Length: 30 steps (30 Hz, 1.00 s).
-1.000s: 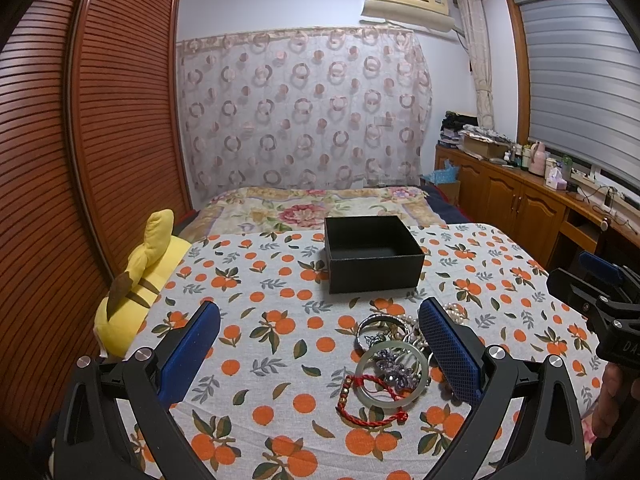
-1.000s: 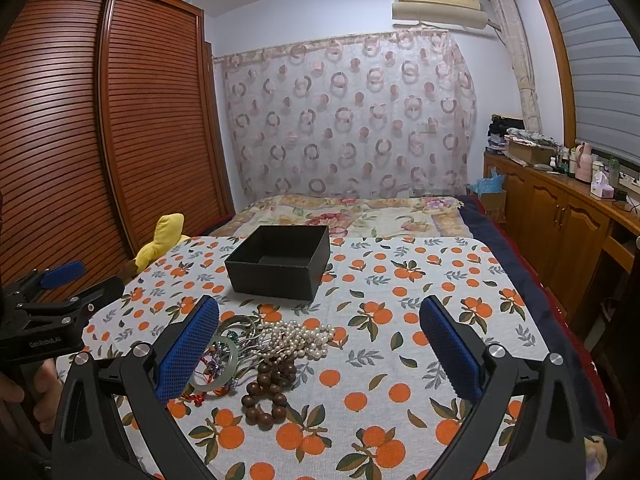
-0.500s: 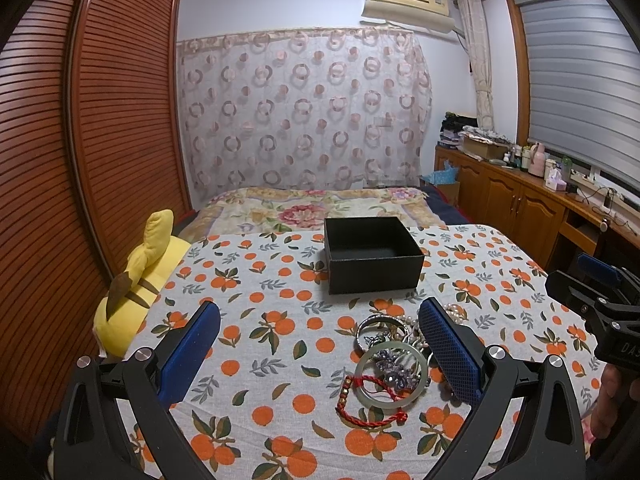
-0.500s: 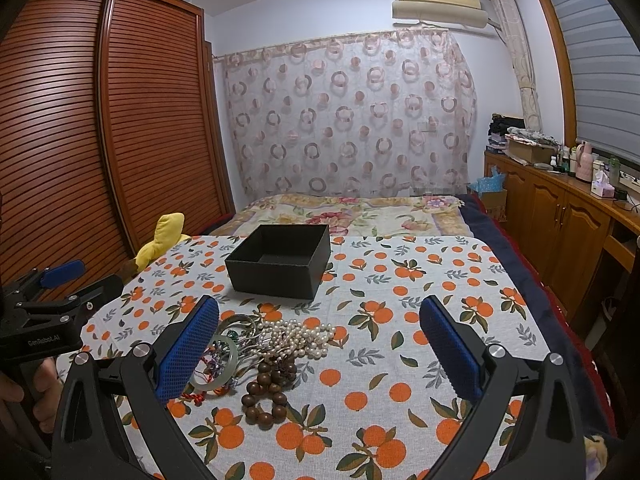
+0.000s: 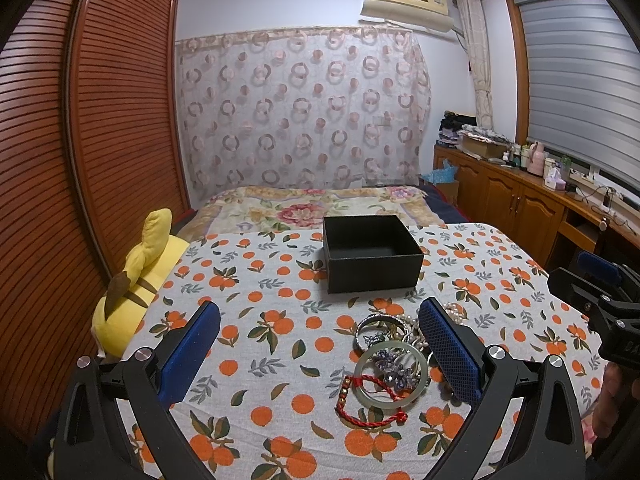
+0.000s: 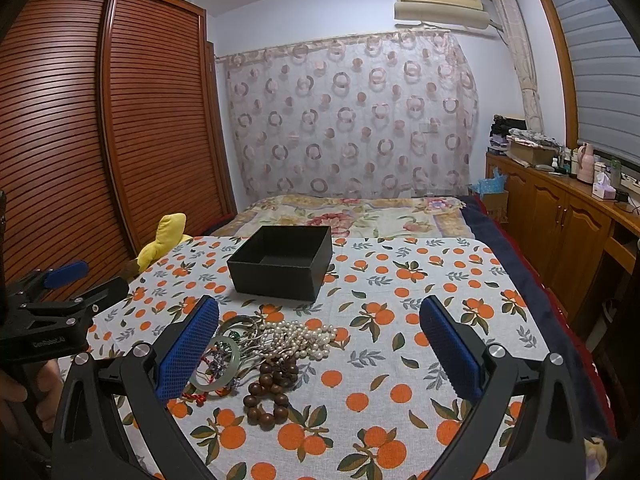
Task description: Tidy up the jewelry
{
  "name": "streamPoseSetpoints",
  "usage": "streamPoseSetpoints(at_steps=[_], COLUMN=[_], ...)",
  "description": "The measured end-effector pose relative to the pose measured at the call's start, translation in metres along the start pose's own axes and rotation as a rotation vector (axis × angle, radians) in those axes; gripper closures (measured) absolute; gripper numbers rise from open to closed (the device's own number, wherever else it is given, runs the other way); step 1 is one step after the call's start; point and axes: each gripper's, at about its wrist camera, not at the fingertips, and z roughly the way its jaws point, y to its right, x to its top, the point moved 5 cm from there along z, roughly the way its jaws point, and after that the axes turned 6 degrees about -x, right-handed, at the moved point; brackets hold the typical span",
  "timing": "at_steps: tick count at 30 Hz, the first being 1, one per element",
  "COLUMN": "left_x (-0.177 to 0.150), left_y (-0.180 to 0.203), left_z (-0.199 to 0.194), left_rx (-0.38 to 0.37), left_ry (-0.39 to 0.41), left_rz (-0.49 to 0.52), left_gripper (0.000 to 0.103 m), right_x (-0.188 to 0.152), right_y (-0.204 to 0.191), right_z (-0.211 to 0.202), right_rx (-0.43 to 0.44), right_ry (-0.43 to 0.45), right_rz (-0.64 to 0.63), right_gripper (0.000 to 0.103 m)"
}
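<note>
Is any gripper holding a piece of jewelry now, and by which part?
Nothing is held. The left gripper and right gripper both have open, empty jaws; the jewelry pile lies on the bedspread.

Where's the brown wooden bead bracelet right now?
In the right wrist view, the brown bead bracelet lies on the orange-print cloth, just below the pearl strand, right of the green bangle.

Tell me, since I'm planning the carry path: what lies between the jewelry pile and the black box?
Only bare orange-print cloth separates the jewelry pile from the black box; the right wrist view shows it best.
</note>
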Motion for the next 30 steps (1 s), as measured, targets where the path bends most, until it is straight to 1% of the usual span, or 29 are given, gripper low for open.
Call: streamPoseSetpoints(at_steps=[9,15,17,19,23,24,30], left_x=[0.0,0.0,0.0,0.0,-0.003,-0.006,-0.016], left_y=[0.0,0.0,0.002,0.011,0.01,0.009,0.003], left_z=[0.0,0.0,0.001,0.002,-0.001,0.004,0.013], left_rx=[0.0,-0.007,-0.01,-0.011,-0.018,-0.021,-0.041], left_ry=[0.0,-0.003,-0.008,-0.013,-0.025,-0.03,-0.065], left_rz=[0.0,-0.001,0.001,0.003,-0.003,-0.003,-0.013], left_gripper=[0.007,0.007,0.007,0.007,0.007,0.007,0.007], right_x=[0.001,0.002,0.0,-0.002,-0.005,-0.004,-0.011], right_y=[-0.001,0.005,-0.008,-0.01,-0.006,-0.006,-0.005], right_z=[-0.001,-0.004,0.001,0.003,0.009,0.002,0.006], right_rx=[0.001,0.002,0.004,0.004,0.007,0.012,0.036], right_ry=[0.0,-0.003,-0.007,-0.011,-0.018,-0.021,-0.043], right_rz=[0.0,-0.001,0.0,0.002,0.002,0.001,-0.009], right_gripper=[0.002,0.002,0.002,0.002,0.002,0.002,0.002])
